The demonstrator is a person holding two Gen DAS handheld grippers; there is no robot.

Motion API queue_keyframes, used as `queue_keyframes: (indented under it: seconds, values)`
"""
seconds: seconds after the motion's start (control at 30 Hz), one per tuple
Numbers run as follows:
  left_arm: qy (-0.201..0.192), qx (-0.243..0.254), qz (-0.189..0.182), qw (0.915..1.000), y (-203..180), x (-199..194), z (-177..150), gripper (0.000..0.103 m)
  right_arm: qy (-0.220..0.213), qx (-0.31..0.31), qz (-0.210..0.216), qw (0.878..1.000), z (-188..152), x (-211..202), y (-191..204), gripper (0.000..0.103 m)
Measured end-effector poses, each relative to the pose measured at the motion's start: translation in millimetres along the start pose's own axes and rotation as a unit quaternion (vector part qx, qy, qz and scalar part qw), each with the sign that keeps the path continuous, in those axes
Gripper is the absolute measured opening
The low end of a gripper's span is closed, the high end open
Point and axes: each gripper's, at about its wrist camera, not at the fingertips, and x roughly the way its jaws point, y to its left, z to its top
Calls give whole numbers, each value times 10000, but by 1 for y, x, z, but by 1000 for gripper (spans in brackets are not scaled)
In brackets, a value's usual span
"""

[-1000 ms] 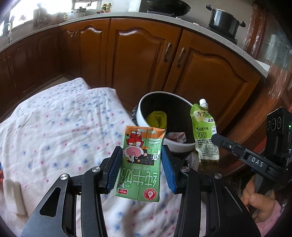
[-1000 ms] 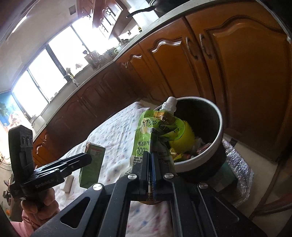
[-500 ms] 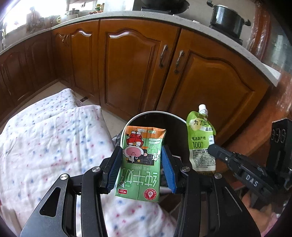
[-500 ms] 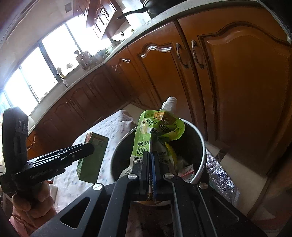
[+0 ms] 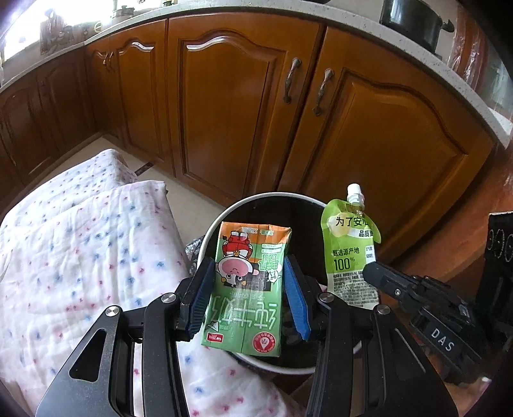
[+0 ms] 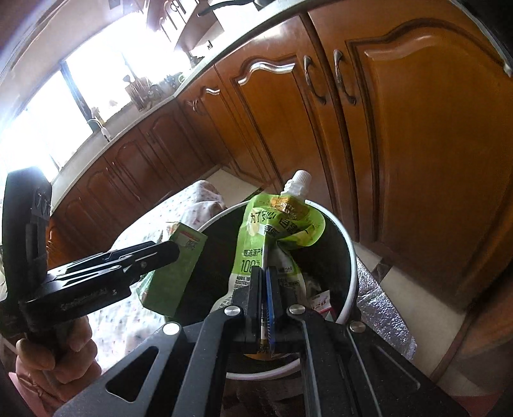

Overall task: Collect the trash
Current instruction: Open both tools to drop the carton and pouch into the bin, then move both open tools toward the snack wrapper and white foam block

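Note:
My left gripper (image 5: pixel 248 288) is shut on a green and orange milk carton (image 5: pixel 247 285) and holds it above the white-rimmed black trash bin (image 5: pixel 256 200). My right gripper (image 6: pixel 266 288) is shut on a green spouted drink pouch (image 6: pixel 275 237), also above the bin (image 6: pixel 348 256). In the left wrist view the pouch (image 5: pixel 349 256) hangs at the bin's right side, pinched by the right gripper (image 5: pixel 372 276). In the right wrist view the carton (image 6: pixel 173 276) and left gripper (image 6: pixel 170 251) are at the bin's left rim. Scraps of trash lie inside the bin.
A white cloth with blue and pink dots (image 5: pixel 80 272) covers the surface to the left of the bin. Brown wooden cabinet doors (image 5: pixel 224 106) stand close behind it. A silver foil sheet (image 6: pixel 381 304) lies on the floor beside the bin. A black pot (image 5: pixel 413 19) sits on the counter.
Both grippers have moved forward with their items, from over the cloth to above the bin's opening. The cabinets are closer. Both grips are unchanged.

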Motion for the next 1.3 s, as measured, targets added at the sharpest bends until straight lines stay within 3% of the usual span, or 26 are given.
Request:
queue_keyframes:
  seconds: [0.17,0.23,0.37,0.7,0.97,1.3]
  values:
    - [157,-35,-189,9997,0,12,3,44,98,119,39,9999,7,12,-7,12]
    - [217,-108,-267,9993,3,14,3,44,69,180,44,9998,6,9,-9,24]
    - [157,-246,-353,9990,11,7,1,51,-26,266,147,9995,2,1,-9,33]
    - [-177,-673,-287,9972,48,-45,-40,58,-353,426,573,9968,-35,-29,17,78]
    - [-338,-1137,-11,9929,96,-92,-93,60,-364,298,904,9948,-65,-38,63,85]
    - [-356,-1779,413,9825,162,-133,-152,61,212,43,1234,9921,-102,-14,125,93]
